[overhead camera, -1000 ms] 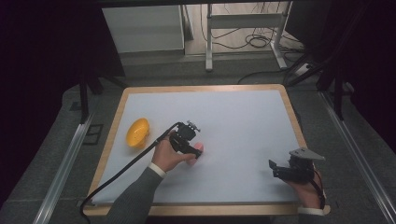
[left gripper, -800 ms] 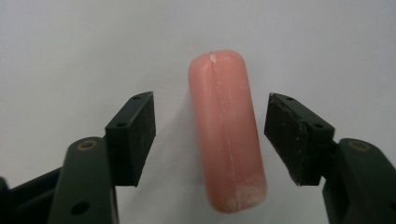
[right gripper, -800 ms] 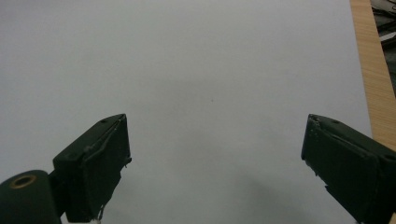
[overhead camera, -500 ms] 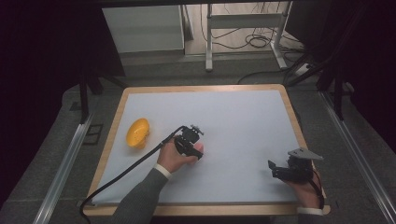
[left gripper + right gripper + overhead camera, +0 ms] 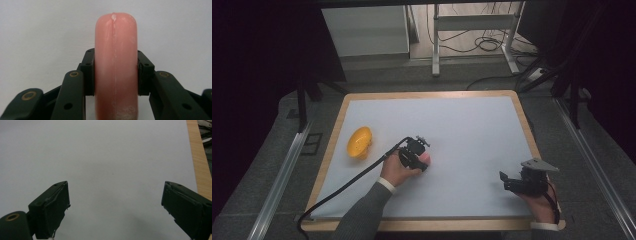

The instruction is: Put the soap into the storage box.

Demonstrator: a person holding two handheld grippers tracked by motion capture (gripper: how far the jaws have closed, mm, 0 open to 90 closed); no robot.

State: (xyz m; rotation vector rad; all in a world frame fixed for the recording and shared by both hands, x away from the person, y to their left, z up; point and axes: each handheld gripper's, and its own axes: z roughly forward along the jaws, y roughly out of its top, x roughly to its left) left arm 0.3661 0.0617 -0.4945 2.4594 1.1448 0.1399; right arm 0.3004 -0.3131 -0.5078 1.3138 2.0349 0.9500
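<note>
A smooth pink rounded thing (image 5: 116,42) stands on edge between the jaws of my left gripper (image 5: 116,73). Both pads press on its sides, and the jaws have just been closing on it. In the high view this left gripper (image 5: 421,159) is at mid-table, pointing down at the white sheet, with the pink thing (image 5: 427,159) peeking out at its right. My right gripper (image 5: 506,181) rests low near the front right corner. Its jaws (image 5: 115,202) are wide open with bare sheet between them.
A yellow-orange bowl-like thing (image 5: 359,142) lies on the left of the white sheet (image 5: 472,130). The table's wooden rim (image 5: 527,125) frames the sheet. The left gripper's black cable (image 5: 347,187) trails to the front left edge. Metal rails run along both sides.
The left gripper has shifted a little toward the front edge, down over the pink thing. The right hand has kept still.
</note>
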